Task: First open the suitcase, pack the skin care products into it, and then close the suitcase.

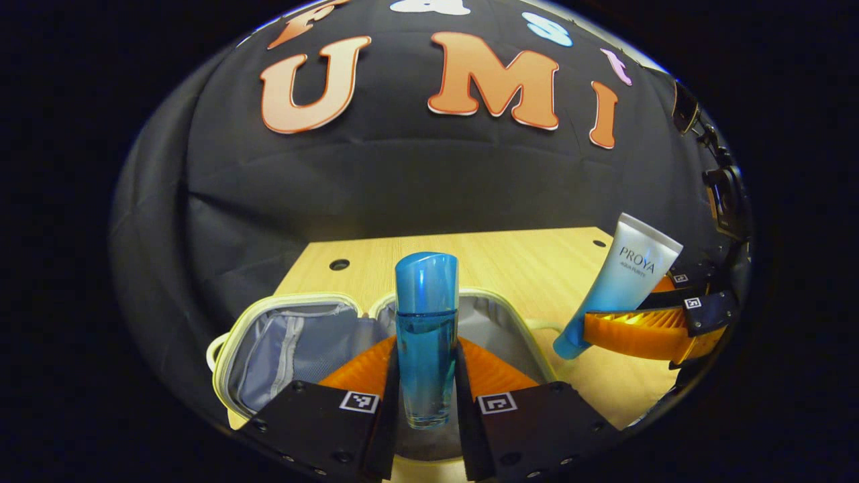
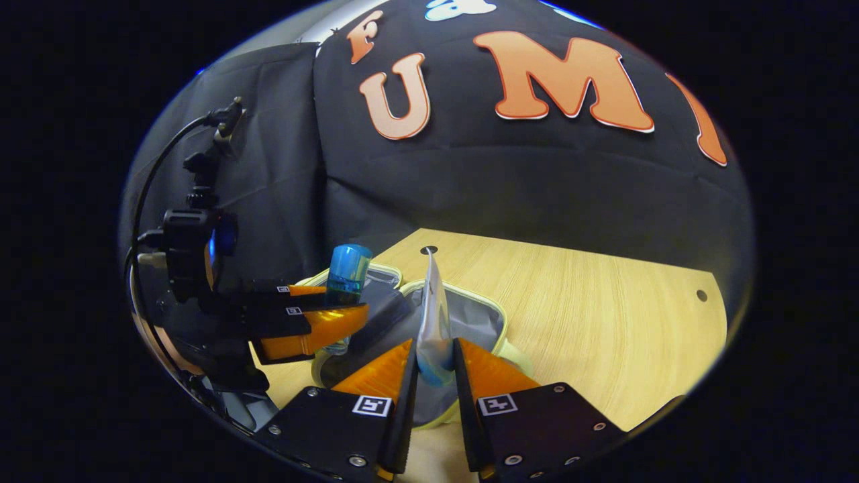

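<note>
Blue glass stands between the fingers of the left gripper [image 1: 425, 392]: a tall bottle [image 1: 425, 335] with a rounded blue cap, held upright, both fingers pressed against its sides low on the body. In the left gripper view the bottle hangs above the open suitcase [image 1: 295, 342], a small case with a pale yellow-green rim and grey lining. Its two halves lie flat on the wooden table [image 1: 523, 261], hinge toward the middle, and a mesh pocket shows in the left half.

To the right in that same view, the other gripper holds a white and blue tube [image 1: 621, 285], tilted, its blue cap end pointing down and its flat crimped end up. The tube sits beside the suitcase's right edge, above bare table.

In the right gripper view, the right gripper [image 2: 435, 376] is clenched on the tube [image 2: 433, 322], seen edge-on as a thin pale blade rising between the fingers, both of which press on its lower part. Behind it lies the open suitcase [image 2: 480, 315], grey inside. Farther left, the left gripper [image 2: 315, 315] shows with the bottle [image 2: 347, 275] clamped in it, over the far half of the case. A black camera mount and cable [image 2: 184, 241] rise behind that gripper. The table [image 2: 604, 315] stretches off to the right, with a small hole near its far corner.
</note>
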Tool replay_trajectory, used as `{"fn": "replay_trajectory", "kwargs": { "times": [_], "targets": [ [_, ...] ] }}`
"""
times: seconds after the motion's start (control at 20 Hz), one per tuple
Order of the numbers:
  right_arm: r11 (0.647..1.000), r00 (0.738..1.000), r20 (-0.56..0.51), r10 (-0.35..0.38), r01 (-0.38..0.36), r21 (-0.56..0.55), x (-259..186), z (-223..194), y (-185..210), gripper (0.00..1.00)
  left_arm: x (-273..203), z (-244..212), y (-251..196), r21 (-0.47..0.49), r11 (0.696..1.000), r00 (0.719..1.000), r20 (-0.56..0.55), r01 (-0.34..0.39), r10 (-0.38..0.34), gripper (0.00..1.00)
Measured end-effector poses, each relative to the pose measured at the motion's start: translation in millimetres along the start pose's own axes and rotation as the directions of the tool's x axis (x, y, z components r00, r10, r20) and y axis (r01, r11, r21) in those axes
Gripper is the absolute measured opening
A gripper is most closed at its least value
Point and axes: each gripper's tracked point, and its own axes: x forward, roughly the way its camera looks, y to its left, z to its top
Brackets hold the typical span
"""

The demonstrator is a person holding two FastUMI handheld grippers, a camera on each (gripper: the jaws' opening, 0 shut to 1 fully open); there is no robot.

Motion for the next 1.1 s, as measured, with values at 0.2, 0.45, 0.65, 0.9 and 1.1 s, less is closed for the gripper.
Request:
{"fn": "replay_trajectory", "kwargs": {
  "times": [0.2, 0.45, 0.65, 0.9, 1.1],
  "targets": [
    [0.999, 0.998, -0.065, 0.012, -0.009, 0.048, 22, -15, 7, 0.33, 25, -26, 11, -0.018, 1.0, 0.995, -0.102, 0.011, -0.013, 0.41],
    [0.994, 0.989, -0.146, 0.036, -0.02, 0.107, 47, -36, 5, 0.33, 45, -62, 14, -0.06, 0.998, 0.972, -0.234, 0.013, -0.027, 0.39],
    [0.989, 0.977, -0.209, 0.047, -0.016, 0.149, 68, -53, -1, 0.33, 61, -86, 13, -0.082, 0.996, 0.94, -0.341, -0.017, -0.012, 0.39],
    [0.981, 0.955, -0.29, 0.068, -0.012, 0.191, 89, -77, -4, 0.33, 78, -110, 9, -0.086, 0.995, 0.897, -0.442, -0.044, 0.001, 0.39],
    [0.974, 0.939, -0.333, 0.085, -0.008, 0.225, 96, -87, -3, 0.33, 87, -116, 9, -0.073, 0.995, 0.878, -0.479, -0.071, 0.027, 0.39]
  ]
}}
